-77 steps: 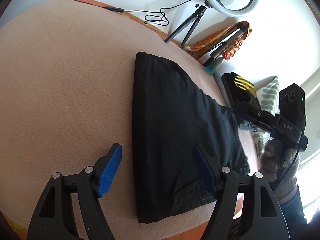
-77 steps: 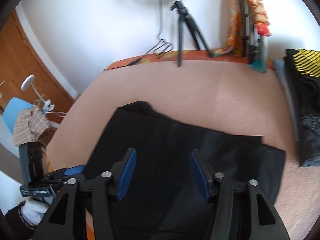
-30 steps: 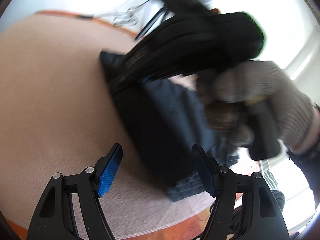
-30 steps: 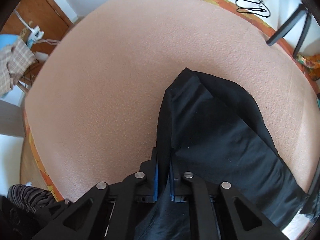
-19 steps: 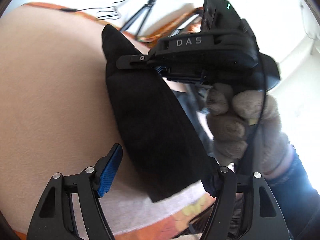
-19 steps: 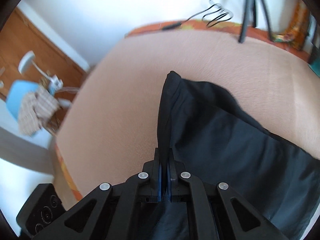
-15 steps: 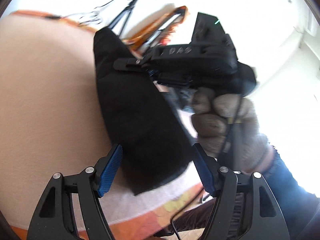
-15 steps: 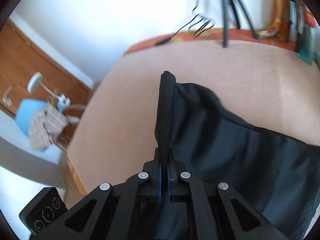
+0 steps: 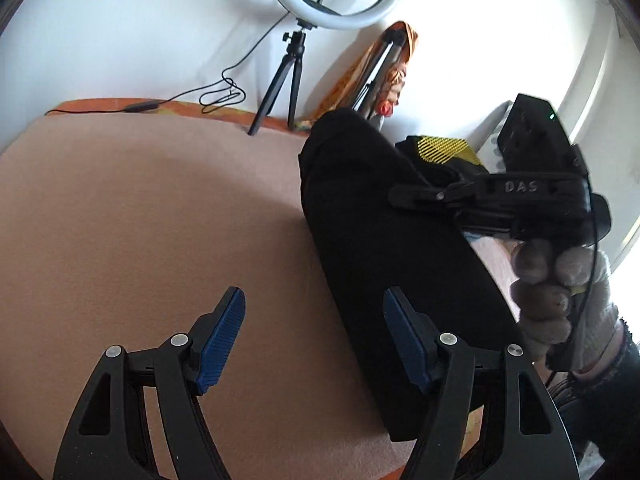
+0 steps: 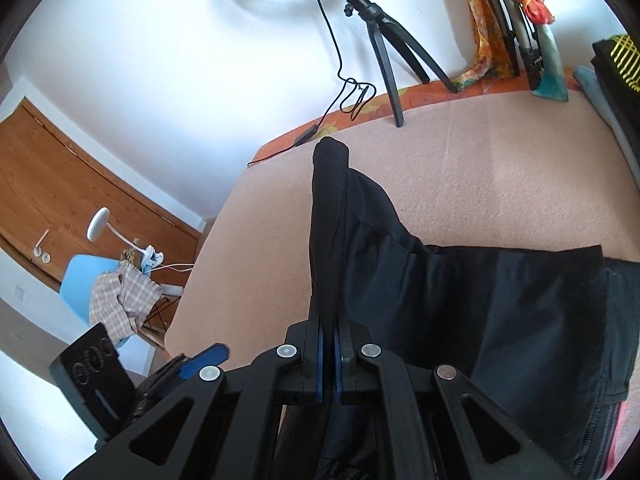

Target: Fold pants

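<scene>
The black pants (image 9: 384,248) lie folded on the peach blanket (image 9: 140,220). My right gripper (image 10: 328,360) is shut on one edge of the pants (image 10: 460,300) and holds that edge raised as a tall fold. In the left wrist view the right gripper (image 9: 404,196) shows from the side, pinching the fabric above the bed. My left gripper (image 9: 314,334) is open and empty, low over the blanket, with its right finger against the near part of the pants.
A ring light on a tripod (image 9: 296,76) and its cable (image 9: 216,96) stand at the bed's far edge. A pile of black and yellow clothes (image 9: 440,148) lies at the far right. A blue chair with a checked cloth (image 10: 112,288) stands beside the bed.
My right gripper has closed on the pants edge and lifted it up and over toward the right. My left gripper has stayed open and pulled back.
</scene>
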The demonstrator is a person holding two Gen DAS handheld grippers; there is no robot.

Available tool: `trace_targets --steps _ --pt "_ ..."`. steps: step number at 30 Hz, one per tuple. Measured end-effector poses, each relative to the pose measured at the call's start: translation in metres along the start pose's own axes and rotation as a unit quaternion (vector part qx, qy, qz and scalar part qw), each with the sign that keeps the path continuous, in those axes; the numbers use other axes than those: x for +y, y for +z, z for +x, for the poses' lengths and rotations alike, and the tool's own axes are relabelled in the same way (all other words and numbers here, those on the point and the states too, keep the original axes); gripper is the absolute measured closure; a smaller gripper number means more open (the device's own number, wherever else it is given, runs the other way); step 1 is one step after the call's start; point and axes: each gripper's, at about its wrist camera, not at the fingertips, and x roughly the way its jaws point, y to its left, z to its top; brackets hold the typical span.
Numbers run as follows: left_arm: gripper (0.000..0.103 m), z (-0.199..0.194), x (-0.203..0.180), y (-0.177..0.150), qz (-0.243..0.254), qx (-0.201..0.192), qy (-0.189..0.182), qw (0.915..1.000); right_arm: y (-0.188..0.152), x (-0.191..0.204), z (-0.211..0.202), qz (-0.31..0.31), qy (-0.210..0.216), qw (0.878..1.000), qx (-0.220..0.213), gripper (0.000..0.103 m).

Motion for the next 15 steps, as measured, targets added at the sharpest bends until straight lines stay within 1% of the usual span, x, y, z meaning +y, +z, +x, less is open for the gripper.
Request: trace_targets --steps 2,5,6,11,15 --pt "0.033 0.012 -0.001 -0.002 0.012 0.01 0.003 0.9999 -0.001 -0.002 -0.006 -0.003 -0.002 1.0 -0.005 0.102" --pt "0.033 0.013 -0.009 -0.005 0.016 0.014 -0.002 0.9998 -0.002 -0.01 -0.021 -0.004 -0.011 1.0 -0.018 0.102" --pt "0.033 0.009 -0.011 -0.01 0.018 0.014 -0.002 0.9997 -0.003 -0.017 -0.027 0.0 -0.016 1.0 -0.021 0.102" --pt "0.032 0.022 -0.027 -0.011 0.031 0.013 -0.001 0.9994 -0.009 -0.049 -0.046 0.022 -0.037 0.999 -0.027 0.102" --pt "0.032 0.032 -0.044 -0.013 0.054 0.017 -0.004 0.9984 -0.013 -0.073 -0.063 0.031 -0.052 0.998 -0.033 0.102"
